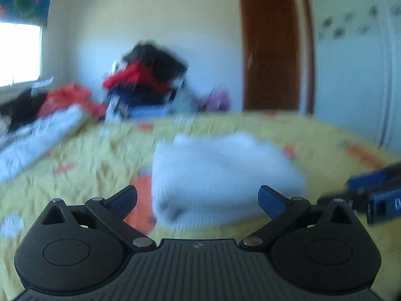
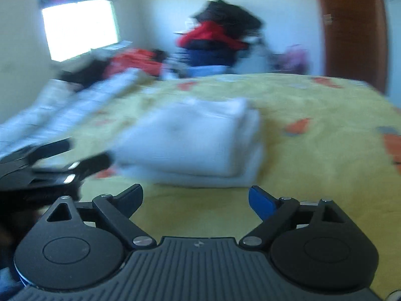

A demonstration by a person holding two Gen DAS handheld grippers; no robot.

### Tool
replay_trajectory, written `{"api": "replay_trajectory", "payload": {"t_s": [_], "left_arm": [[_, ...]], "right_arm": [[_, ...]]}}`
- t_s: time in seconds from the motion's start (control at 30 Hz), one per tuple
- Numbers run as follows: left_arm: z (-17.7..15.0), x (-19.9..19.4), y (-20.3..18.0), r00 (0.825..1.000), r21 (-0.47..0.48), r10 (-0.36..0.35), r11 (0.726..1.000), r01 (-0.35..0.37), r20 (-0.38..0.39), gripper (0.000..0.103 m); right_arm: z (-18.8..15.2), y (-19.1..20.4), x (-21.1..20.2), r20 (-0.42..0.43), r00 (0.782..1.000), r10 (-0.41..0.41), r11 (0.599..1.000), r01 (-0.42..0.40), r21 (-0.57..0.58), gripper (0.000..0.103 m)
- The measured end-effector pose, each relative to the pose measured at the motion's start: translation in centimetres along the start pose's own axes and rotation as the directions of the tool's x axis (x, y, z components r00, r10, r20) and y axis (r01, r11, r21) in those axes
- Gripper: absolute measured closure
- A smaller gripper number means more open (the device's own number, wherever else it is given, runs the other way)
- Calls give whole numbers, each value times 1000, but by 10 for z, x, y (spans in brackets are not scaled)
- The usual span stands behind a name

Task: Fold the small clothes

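Note:
A folded white garment lies in a thick stack on the yellow bedspread. My left gripper is open, its fingers spread wide just short of the garment's near edge, nothing pressed between them. My right gripper is open too, a little in front of the stack with bare bedspread between its fingers. Each gripper shows in the other's view: the right one at the right edge, the left one at the left edge. Both views are blurred.
More light clothes lie spread at the bed's left. Behind the bed stands a pile of red and dark clothes. A wooden door is at the back right, a bright window at the left.

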State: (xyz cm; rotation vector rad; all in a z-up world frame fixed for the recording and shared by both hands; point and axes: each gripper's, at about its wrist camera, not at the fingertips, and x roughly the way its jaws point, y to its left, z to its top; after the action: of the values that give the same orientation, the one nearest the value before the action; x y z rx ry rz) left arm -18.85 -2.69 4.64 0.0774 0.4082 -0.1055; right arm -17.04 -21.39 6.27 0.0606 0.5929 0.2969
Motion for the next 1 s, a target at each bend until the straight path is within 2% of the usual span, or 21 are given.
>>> {"api": "replay_trajectory", "payload": {"t_s": [0.07,0.13,0.2,0.27,0.3,0.4,0.47,0.67,0.9,1.0], "left_arm": [[-8,25,1,998,-12,23,1000,-24,-55,0],[-14,46,1,993,-11,50,999,-52,-111,0],[-18,60,3,986,10,43,999,-42,-158,0],[-22,72,1,972,36,70,997,-63,-224,0],[-23,75,2,967,36,69,997,-62,-244,0],[-27,78,9,959,-5,41,999,-44,-279,0],[-29,82,18,958,-59,13,998,-31,-287,0],[-29,81,14,956,-52,34,997,-51,-290,0],[-22,84,10,940,-67,78,992,-106,-332,0],[-22,85,12,940,-70,75,992,-104,-332,0]], "right_arm": [[-3,-8,22,-18,995,-95,995,95,23,13],[-7,-18,48,-61,990,-125,990,128,57,16],[-10,-21,67,-92,981,-170,982,176,63,16],[-15,-18,81,-117,971,-207,976,214,47,13],[-18,-14,84,-106,970,-219,975,223,25,7],[-29,-5,89,-90,968,-232,973,230,-31,0],[-31,-8,89,-90,971,-222,975,220,-25,1],[-28,-11,94,-88,973,-216,976,214,-26,2],[-27,-12,93,-92,974,-208,978,207,-26,2],[-27,-12,93,-94,974,-205,979,203,-27,2]]}}
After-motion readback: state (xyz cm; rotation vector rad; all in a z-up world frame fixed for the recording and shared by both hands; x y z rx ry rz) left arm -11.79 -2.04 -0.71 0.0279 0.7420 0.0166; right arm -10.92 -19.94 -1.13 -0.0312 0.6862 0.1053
